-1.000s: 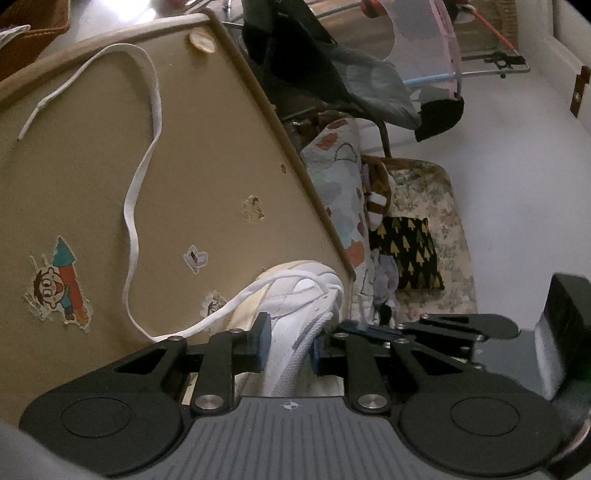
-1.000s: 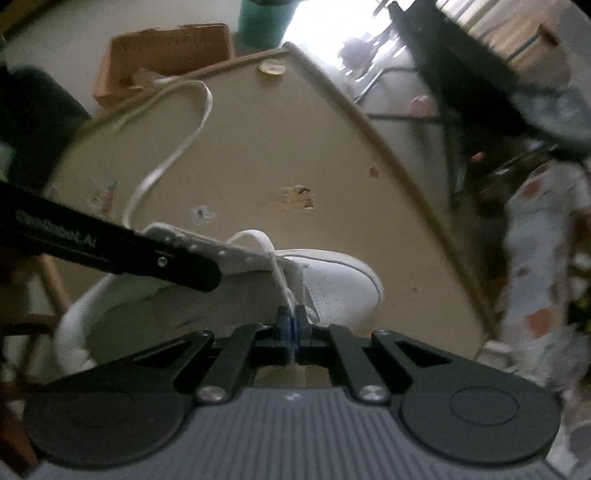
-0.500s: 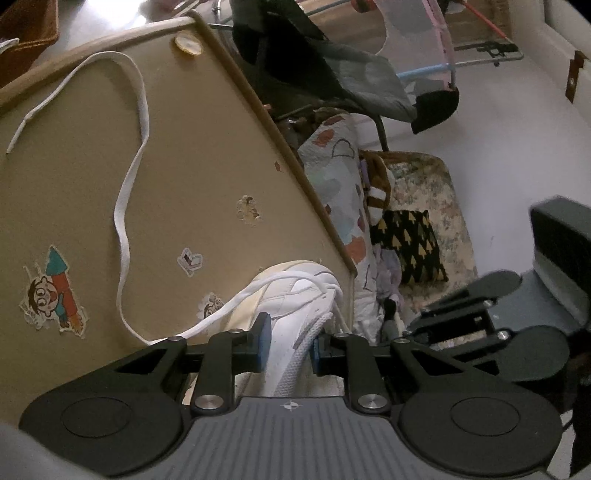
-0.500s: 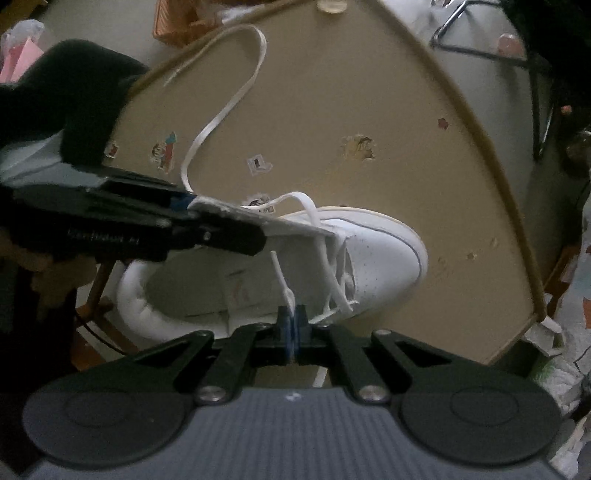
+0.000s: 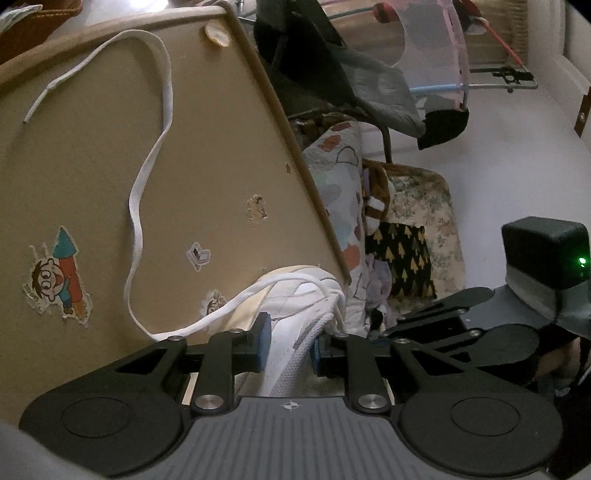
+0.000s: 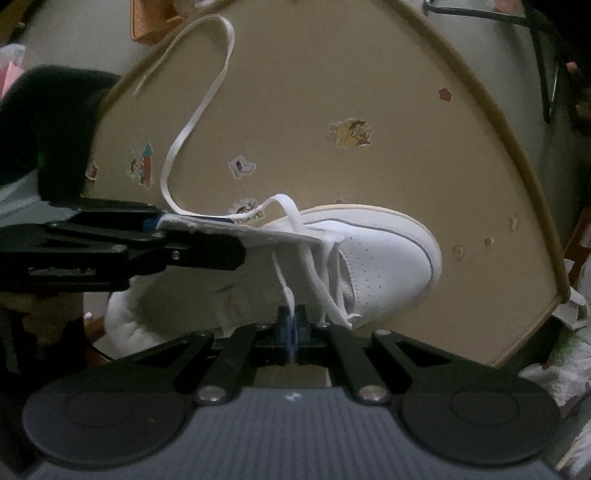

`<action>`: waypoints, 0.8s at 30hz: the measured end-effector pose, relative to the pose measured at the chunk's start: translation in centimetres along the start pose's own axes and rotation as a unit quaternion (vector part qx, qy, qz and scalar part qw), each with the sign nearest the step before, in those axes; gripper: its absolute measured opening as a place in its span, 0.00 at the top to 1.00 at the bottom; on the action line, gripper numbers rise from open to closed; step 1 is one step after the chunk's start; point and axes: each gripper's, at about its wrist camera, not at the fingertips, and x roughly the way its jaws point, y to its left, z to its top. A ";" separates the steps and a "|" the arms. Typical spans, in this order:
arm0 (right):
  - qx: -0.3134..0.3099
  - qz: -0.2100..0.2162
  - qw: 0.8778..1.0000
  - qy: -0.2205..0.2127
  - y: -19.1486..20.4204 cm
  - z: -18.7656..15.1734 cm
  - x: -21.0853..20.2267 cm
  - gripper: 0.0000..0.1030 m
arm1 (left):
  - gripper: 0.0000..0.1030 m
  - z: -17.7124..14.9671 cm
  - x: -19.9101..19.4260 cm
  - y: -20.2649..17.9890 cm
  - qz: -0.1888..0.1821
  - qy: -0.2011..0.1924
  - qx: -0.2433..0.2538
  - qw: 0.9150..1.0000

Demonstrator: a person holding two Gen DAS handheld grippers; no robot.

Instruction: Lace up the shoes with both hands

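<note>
A white sneaker (image 6: 380, 254) rests toe-out on the tan sticker-covered table (image 6: 369, 74). My left gripper (image 5: 290, 341) is shut on the shoe's eyelet-side wall (image 5: 291, 332). From the right wrist view the left gripper (image 6: 192, 236) comes in from the left and pinches that flap. My right gripper (image 6: 293, 325) points steeply down over the shoe opening, shut on the tip of the short white lace end (image 6: 284, 280). The long lace end (image 5: 147, 177) snakes loose across the table to the far corner. The right gripper (image 5: 443, 325) shows low at the right in the left wrist view.
The table's raised rim (image 5: 295, 147) runs close by the shoe's toe. Beyond it on the floor lie patterned cushions (image 5: 402, 258), a quilt and a folded drying rack (image 5: 443, 85). A brown basket (image 6: 147, 22) sits past the table's far corner.
My right gripper has tipped downward, now looking into the shoe from above, still holding the lace tip. The left gripper with the shoe wall rose a little; the right gripper drifted rightward in its view.
</note>
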 end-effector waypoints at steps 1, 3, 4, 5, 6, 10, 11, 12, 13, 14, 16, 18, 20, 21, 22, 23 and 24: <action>0.002 0.002 1.000 -0.003 0.0 -0.1 -0.2 0.98 | 0.77 -0.1 0.4 -0.1 0.000 0.000 -0.001 1.000; 0.006 0.006 1.000 -0.009 0.0 -0.2 -0.5 0.98 | 0.77 0.0 1.3 -0.3 0.002 -0.002 0.000 1.000; 0.007 0.008 1.000 -0.011 0.1 -0.3 -0.8 0.98 | 0.77 0.1 1.6 -0.3 0.002 -0.002 0.002 1.000; 0.009 0.010 1.000 -0.013 0.0 -0.3 -0.9 0.98 | 0.77 0.3 1.9 -0.4 0.003 -0.002 0.005 1.000; 0.011 0.011 1.000 -0.014 -0.1 -0.3 -1.0 0.98 | 0.77 0.4 2.1 -0.7 0.003 -0.002 0.008 1.000; 0.021 0.009 1.000 -0.017 -0.5 -0.1 -0.7 0.98 | 0.77 0.5 1.6 0.5 0.004 -0.003 0.013 1.000; 0.022 0.009 1.000 -0.016 -0.5 0.1 -0.4 0.98 | 0.77 0.5 1.6 0.6 0.004 -0.003 0.013 1.000; 0.022 0.008 1.000 -0.015 -0.6 0.1 -0.3 0.98 | 0.77 0.5 1.5 0.9 0.004 -0.003 0.013 1.000; 0.023 0.008 1.000 -0.015 -0.6 0.1 -0.3 0.98 | 0.77 0.4 1.4 1.0 0.004 -0.003 0.014 1.000; 0.024 0.008 1.000 -0.016 -0.7 0.1 -0.3 0.98 | 0.77 0.3 1.2 1.2 0.004 -0.003 0.015 1.000; 0.026 0.008 0.999 -0.018 -0.8 0.2 -0.5 0.98 | 0.77 0.1 0.8 1.7 0.005 -0.003 0.018 1.000; 0.029 0.008 0.999 -0.021 -0.8 0.3 -0.4 0.98 | 0.77 -0.2 0.2 2.3 0.005 -0.003 0.020 1.000; 0.027 0.009 0.999 -0.021 -0.6 0.4 -0.4 0.98 | 0.77 0.1 0.0 2.8 0.005 -0.001 0.022 1.000; 0.028 0.007 0.999 -0.021 -0.6 0.5 -0.4 0.98 | 0.77 0.4 -0.2 3.1 0.005 -0.001 0.023 1.000; 0.028 0.007 0.999 -0.021 -0.6 0.5 -0.3 0.98 | 0.77 0.6 -0.2 3.3 0.005 0.000 0.025 1.000; 0.029 0.006 0.999 -0.020 -0.6 0.6 -0.2 0.98 | 0.77 0.6 -0.3 3.3 0.005 0.001 0.027 1.000; 0.031 0.004 0.999 -0.020 -0.6 0.6 -0.2 0.98 | 0.77 0.3 -1.1 3.8 0.005 0.001 0.029 1.000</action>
